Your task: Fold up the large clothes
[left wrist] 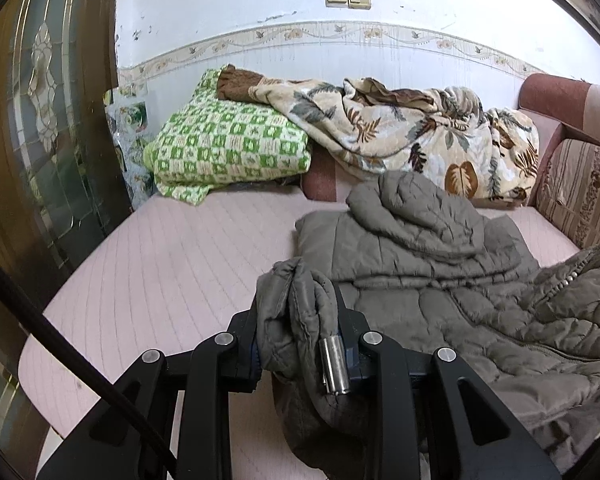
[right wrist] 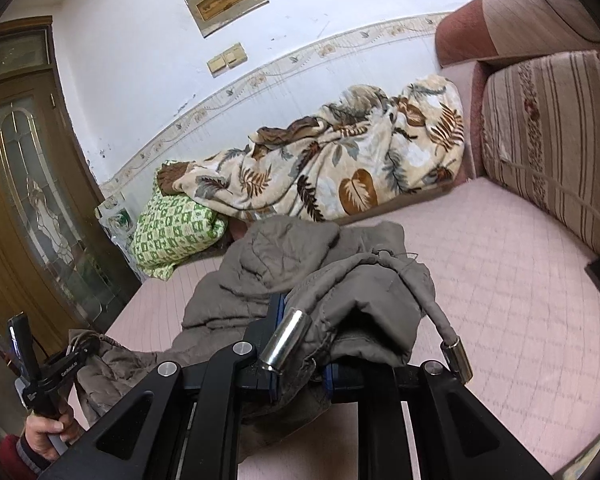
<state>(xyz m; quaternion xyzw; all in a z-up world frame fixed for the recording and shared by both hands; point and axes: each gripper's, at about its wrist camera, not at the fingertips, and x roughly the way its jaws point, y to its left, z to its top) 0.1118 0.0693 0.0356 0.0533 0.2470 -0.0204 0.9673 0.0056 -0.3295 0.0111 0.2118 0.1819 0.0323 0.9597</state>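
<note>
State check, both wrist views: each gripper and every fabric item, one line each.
left gripper: shut on jacket hem
right gripper: shut on jacket hem
jacket: rumpled, partly lifted off the sofa seat
drawstring toggle: dangling by the left gripper
leaf-print blanket: heaped, unfolded
green checked blanket: folded

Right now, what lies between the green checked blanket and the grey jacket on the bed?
In the left wrist view, only bare pink mattress lies between the green checked blanket and the grey jacket; the leaf-print blanket sits behind that stretch.
</note>
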